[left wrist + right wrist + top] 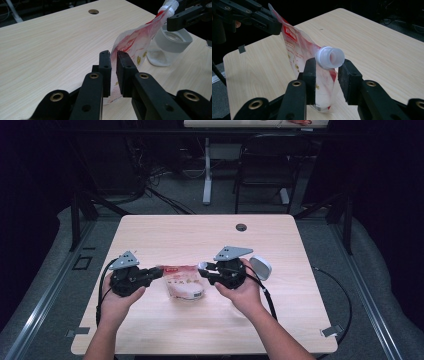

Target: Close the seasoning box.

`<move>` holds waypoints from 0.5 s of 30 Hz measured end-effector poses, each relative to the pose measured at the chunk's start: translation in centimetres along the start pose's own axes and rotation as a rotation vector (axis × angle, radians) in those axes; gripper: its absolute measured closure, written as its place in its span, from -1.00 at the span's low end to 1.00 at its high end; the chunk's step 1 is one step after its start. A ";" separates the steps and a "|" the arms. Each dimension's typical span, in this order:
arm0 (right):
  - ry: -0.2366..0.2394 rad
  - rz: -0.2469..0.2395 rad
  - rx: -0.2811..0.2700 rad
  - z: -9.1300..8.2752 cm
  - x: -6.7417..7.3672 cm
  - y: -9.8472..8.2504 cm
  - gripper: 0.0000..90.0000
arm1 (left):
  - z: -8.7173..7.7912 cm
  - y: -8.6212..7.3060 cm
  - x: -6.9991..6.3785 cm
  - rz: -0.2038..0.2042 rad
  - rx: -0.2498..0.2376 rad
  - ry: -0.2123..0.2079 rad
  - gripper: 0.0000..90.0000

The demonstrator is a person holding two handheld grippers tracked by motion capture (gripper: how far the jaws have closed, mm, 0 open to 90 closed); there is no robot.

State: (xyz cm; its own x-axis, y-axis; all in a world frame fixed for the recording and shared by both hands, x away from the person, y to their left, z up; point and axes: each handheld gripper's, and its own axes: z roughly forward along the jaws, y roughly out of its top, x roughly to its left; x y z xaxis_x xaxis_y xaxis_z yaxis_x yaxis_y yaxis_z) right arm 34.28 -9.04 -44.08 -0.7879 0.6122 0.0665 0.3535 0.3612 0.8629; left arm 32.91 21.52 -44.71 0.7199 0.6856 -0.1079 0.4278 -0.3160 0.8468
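Squarely at the near edge of the table, holds a pouch slantwise between two tools. Clamps the left gripper narrow and flat on the pouch's lower edge, pads pressing the thin film. Brackets the white spout with the right gripper, jaws half wide, one pad close against the neck, the other plainly apart from it, so not yet pinching. Cannot tell whether the pouch's low corner rests on the wood or hangs just above it.

Risks losing the slick film out of that small left-hand pinch under any sideways pull. Risks shoving the spout aside, rather than catching it, by closing the right jaws off-centre. Risks a spill through the spout's mouth, uncapped by the look of it, with any dip below the level of the contents or any squeeze on the pouch's belly.

Risks, farther back, knocking the clear jar standing just beyond the pouch, near the right gripper, with a careless swing.
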 end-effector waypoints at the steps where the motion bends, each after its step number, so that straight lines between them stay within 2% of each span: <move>1: 0.003 0.000 0.001 0.0 0.0 0.0 0.54 | 0.0 0.0 0.0 0.001 0.001 0.000 0.85; 15: -0.004 -0.017 -0.001 -0.6 0.4 0.0 0.55 | 0.0 0.1 -0.4 0.019 0.012 0.000 0.93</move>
State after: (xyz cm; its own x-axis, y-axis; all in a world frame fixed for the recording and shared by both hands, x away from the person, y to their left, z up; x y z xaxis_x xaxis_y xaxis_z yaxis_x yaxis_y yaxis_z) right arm 33.67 -9.22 -43.82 -0.7916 0.6090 0.0498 0.3394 0.3705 0.8646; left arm 32.63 21.19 -44.54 0.7282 0.6791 -0.0921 0.4208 -0.3370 0.8423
